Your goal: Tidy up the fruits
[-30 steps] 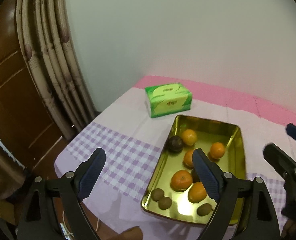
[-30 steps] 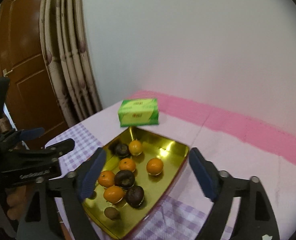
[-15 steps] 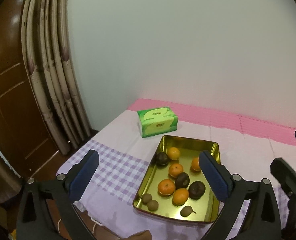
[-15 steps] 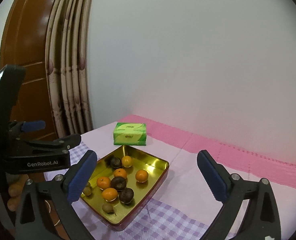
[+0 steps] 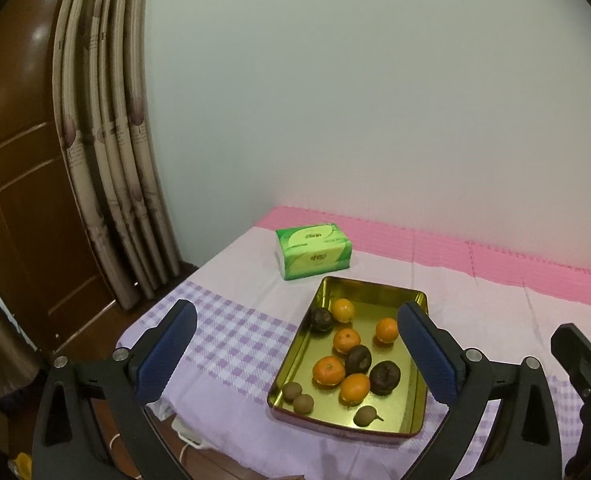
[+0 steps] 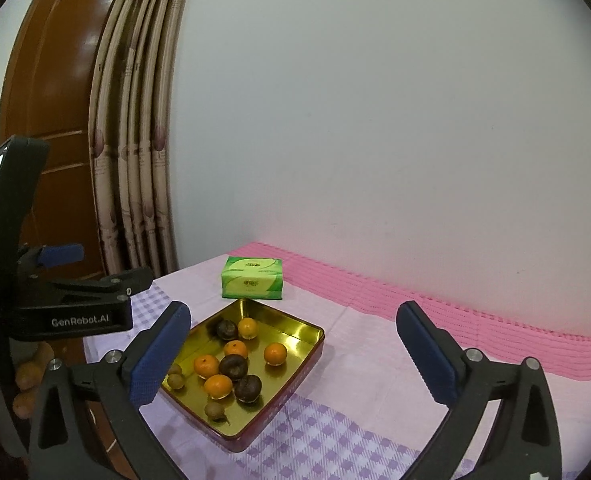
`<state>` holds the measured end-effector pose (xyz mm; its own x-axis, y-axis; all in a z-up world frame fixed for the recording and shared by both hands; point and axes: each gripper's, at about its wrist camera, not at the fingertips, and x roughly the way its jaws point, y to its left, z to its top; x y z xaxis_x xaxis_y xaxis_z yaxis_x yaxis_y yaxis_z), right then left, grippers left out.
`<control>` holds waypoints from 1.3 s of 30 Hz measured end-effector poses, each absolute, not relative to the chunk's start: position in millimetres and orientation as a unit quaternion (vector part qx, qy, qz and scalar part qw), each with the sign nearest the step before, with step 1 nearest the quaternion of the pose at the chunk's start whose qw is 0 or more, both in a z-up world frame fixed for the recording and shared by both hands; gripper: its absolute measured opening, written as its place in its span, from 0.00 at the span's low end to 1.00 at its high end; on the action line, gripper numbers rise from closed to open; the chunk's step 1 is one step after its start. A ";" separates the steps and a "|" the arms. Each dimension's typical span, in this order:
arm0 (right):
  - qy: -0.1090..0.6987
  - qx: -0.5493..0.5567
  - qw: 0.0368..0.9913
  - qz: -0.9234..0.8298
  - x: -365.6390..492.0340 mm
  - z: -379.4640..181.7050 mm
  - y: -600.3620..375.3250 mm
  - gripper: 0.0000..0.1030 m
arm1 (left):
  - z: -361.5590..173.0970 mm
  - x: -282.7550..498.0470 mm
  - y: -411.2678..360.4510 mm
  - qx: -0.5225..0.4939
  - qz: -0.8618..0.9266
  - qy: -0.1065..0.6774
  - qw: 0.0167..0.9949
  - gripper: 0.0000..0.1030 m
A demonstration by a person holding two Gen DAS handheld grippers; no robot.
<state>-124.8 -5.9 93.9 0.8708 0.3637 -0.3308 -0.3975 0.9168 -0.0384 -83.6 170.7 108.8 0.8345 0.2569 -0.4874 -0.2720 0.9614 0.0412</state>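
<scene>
A gold metal tray sits on the table and holds several oranges, three dark passion fruits and three small kiwis. It also shows in the right wrist view, with oranges and dark fruits inside. My left gripper is open and empty, held well above and in front of the tray. My right gripper is open and empty, to the right of the left one.
A green tissue box stands behind the tray, also in the right wrist view. The table has a lilac checked cloth and a pink mat by the white wall. Curtains and a wooden door stand left.
Both grippers have pulled back and up from the tray, so it looks smaller and farther away. Both stay open and empty. The fruits have not moved.
</scene>
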 end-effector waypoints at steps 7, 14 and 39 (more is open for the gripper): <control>0.162 -0.056 0.965 0.198 -126.5 93.7 -5.7 0.99 | 109.5 -84.2 170.0 -0.014 0.136 0.251 0.958 0.97; 0.163 -0.057 0.965 0.196 -128.6 90.6 -3.8 0.99 | 109.8 -84.5 169.7 -0.013 0.136 0.250 0.959 0.97; 0.171 -0.052 0.965 0.192 -121.9 86.4 -3.2 0.99 | 107.1 -84.3 167.6 -0.013 0.144 0.245 0.959 0.98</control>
